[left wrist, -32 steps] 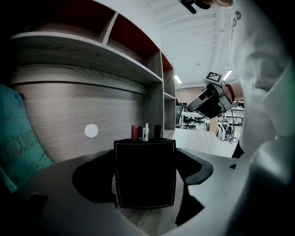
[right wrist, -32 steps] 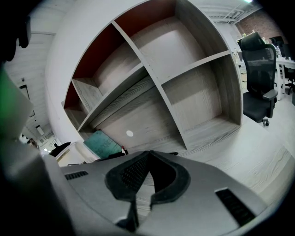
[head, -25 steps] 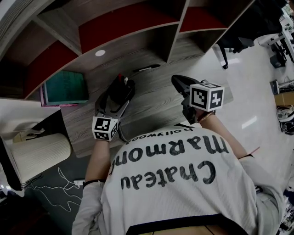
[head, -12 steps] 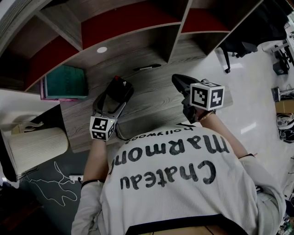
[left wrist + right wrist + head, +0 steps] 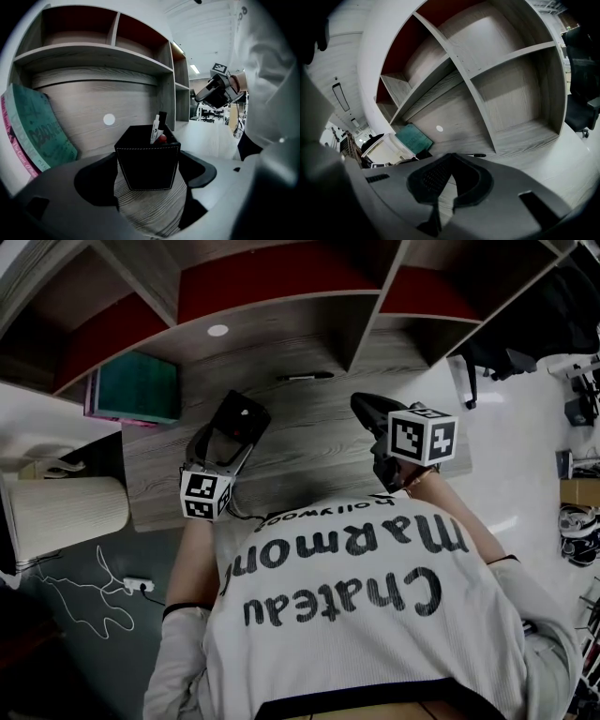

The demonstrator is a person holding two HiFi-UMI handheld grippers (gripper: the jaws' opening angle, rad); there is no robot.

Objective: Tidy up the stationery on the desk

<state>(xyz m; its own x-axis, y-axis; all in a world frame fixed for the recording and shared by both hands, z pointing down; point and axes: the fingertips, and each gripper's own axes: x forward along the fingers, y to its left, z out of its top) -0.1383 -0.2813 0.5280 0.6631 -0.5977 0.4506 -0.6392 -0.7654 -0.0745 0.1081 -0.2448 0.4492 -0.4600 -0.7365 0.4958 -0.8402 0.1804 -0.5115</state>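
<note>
A black square pen holder [image 5: 147,165] stands on the wooden desk [image 5: 309,442] with markers [image 5: 157,127] and something red sticking out of it. My left gripper [image 5: 232,430] is shut on the holder, one jaw against each side. A black pen [image 5: 305,377] lies loose further back, near the shelf's upright; it also shows in the right gripper view as the pen [image 5: 476,155]. My right gripper [image 5: 450,160] hovers over the desk's right part, shut, with nothing between its pads. In the head view the right gripper [image 5: 367,412] lies below and to the right of the pen.
A teal book [image 5: 139,388] leans in the left shelf bay, over a pink one. A shelf unit [image 5: 366,310] with upright dividers backs the desk. A white round mark [image 5: 217,330] is on its back panel. A cream chair [image 5: 66,515] stands left of the desk.
The head view has shifted. The left gripper and the pen holder sit slightly further left. The right gripper has not moved.
</note>
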